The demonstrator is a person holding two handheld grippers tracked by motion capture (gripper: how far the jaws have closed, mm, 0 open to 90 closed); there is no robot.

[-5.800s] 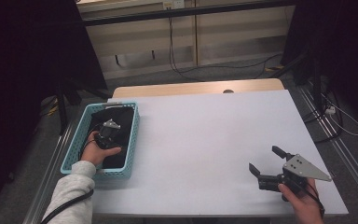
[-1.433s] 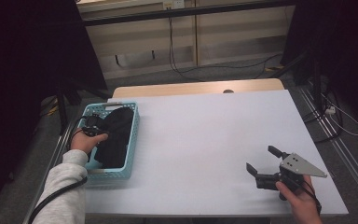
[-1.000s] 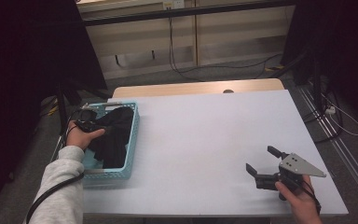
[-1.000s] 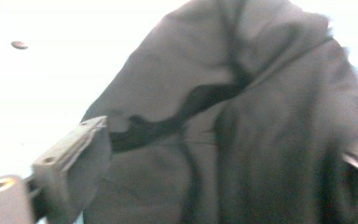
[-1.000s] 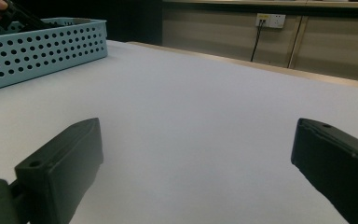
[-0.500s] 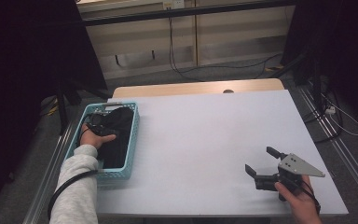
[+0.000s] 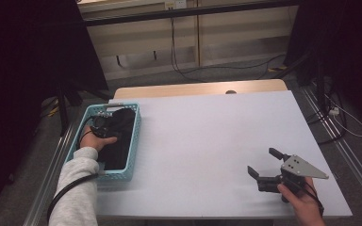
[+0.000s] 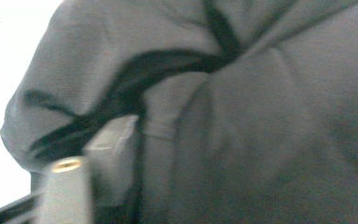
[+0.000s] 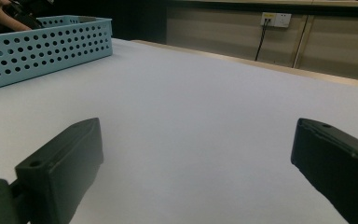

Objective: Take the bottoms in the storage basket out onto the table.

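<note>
Grey sleeve (image 7: 75, 181), black cable (image 7: 66, 195); grey three-cornered plate (image 7: 303, 166) tops right hand-held gripper (image 7: 264, 165).

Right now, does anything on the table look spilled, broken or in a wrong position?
Nothing stands out. The dark cloth lies bunched inside the blue basket, with the left gripper pressed into it. The basket sits square at the table's left edge. The right gripper rests open on bare tabletop.

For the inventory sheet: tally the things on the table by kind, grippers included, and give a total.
Blue basket: 1
Dark cloth in the basket: 1
Grippers: 2, the left gripper down in the basket, the right gripper open over the table
Total: 4
</note>
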